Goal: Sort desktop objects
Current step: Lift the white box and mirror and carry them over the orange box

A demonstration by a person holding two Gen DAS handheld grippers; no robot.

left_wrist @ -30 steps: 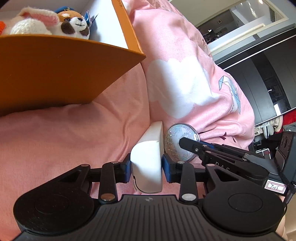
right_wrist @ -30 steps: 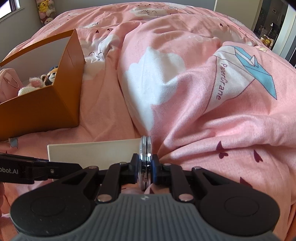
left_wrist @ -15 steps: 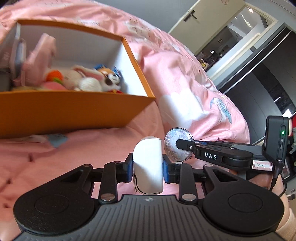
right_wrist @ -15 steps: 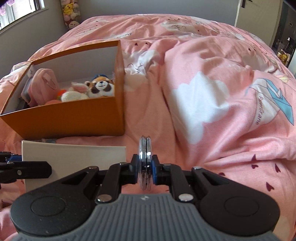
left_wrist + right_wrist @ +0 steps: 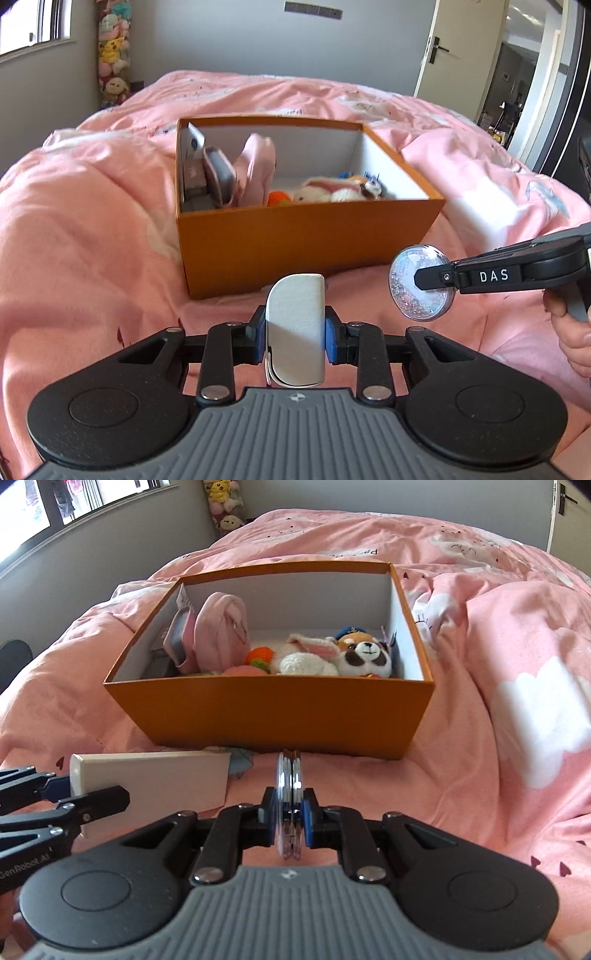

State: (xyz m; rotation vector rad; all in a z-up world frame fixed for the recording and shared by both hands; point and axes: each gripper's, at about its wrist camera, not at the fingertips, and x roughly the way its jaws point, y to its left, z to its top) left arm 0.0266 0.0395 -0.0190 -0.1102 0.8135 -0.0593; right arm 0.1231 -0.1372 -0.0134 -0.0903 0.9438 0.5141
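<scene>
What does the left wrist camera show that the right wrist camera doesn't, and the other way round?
Only the left wrist view shows the glitter disc face-on, the open doorway and a person's hand. Only the right wrist view shows the white case side-on and the panda plush face clearly. Both show the orange box on the pink duvet, the left gripper clamping the case and the right gripper clamping the disc.

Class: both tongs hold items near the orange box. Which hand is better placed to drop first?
Probably right: its tongs hold the glittery round disc facing the orange cardboard box's emptier middle.
</scene>
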